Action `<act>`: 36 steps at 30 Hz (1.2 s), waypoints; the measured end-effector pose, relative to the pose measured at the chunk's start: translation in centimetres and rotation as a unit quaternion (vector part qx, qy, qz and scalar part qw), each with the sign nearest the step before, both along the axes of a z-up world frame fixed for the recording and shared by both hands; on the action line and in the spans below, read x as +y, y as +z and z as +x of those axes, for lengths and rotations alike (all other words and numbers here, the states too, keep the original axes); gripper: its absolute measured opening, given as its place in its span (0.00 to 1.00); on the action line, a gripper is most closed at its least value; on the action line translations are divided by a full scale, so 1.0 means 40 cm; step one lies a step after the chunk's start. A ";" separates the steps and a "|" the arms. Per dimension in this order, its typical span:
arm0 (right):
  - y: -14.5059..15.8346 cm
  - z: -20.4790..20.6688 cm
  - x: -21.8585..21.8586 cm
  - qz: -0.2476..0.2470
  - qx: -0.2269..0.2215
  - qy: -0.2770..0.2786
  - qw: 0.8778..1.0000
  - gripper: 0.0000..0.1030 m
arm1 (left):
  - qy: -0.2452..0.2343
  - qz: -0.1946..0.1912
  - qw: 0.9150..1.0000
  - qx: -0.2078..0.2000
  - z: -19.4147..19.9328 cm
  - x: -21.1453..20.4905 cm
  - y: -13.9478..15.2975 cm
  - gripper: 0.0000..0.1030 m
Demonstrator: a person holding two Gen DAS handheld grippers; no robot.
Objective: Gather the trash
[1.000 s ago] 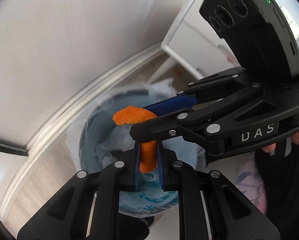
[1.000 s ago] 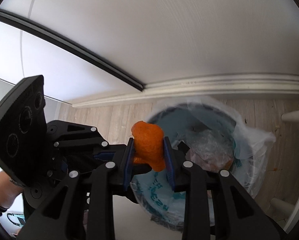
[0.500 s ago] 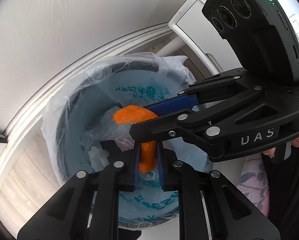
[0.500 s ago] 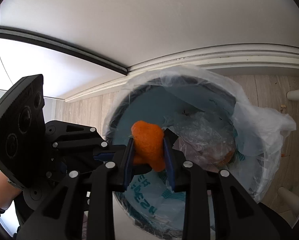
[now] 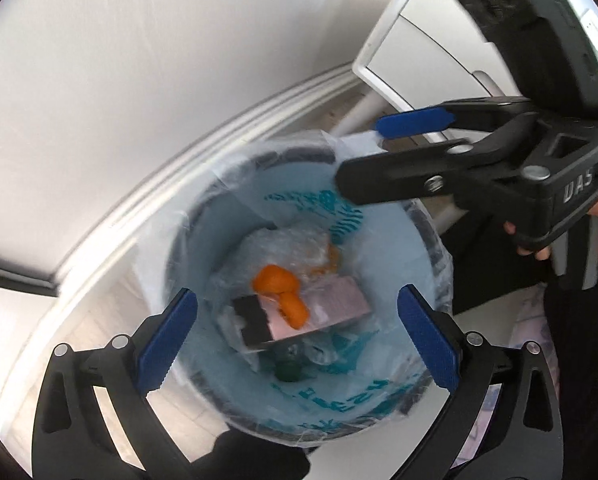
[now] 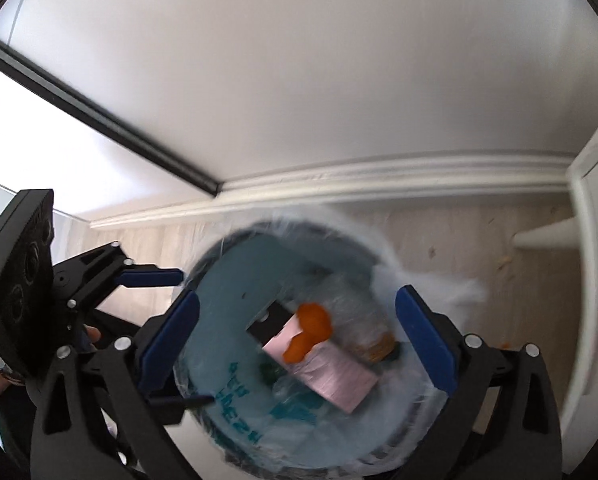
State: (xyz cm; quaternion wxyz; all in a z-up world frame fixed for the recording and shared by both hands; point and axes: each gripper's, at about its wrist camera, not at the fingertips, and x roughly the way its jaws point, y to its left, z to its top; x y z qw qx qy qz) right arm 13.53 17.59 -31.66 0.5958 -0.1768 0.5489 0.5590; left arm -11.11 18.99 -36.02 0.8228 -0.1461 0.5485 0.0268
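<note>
Both grippers over the bin (image 5: 427,232), pointing steeply down into it. Left gripper (image 5: 297,336): jaws opening, blue pads wide apart, nothing between them. Right gripper (image 6: 297,340): same, jaws opening, pads spread, gap empty.

Orange peel pieces (image 5: 279,288) are inside the bin, on or just above a pink-and-black carton (image 5: 331,304) among crumpled clear plastic; too blurred for me to tell if they've landed. In the right wrist view I see them as two orange lumps (image 6: 309,330) over the same carton (image 6: 331,376).

Bin is lined with a pale blue bag (image 6: 235,396) with teal print, edge folded over the rim. It stands on wood-look floor near a white baseboard (image 6: 379,176). White furniture leg (image 6: 547,236) to the right, a few crumbs on the floor (image 6: 503,264) beside it.
</note>
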 end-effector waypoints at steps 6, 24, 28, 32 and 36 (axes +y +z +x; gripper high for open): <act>0.035 -0.011 -0.052 -0.007 -0.069 -0.030 0.997 0.93 | 0.013 0.050 0.998 -0.032 -0.005 -0.040 0.078 0.94; 0.124 0.011 -0.142 0.028 -0.149 -0.096 0.984 0.93 | 0.228 0.186 0.952 -0.088 -0.093 -0.068 0.243 0.94; 0.131 -0.003 -0.146 0.032 -0.150 -0.094 0.984 0.93 | 0.239 0.167 0.952 -0.089 -0.106 -0.062 0.232 0.94; 0.135 -0.025 -0.140 0.035 -0.154 -0.082 0.984 0.93 | 0.264 0.143 0.948 -0.102 -0.127 -0.061 0.226 0.94; 0.144 -0.043 -0.137 0.037 -0.167 -0.070 0.983 0.93 | 0.270 0.164 0.943 -0.103 -0.126 -0.068 0.222 0.94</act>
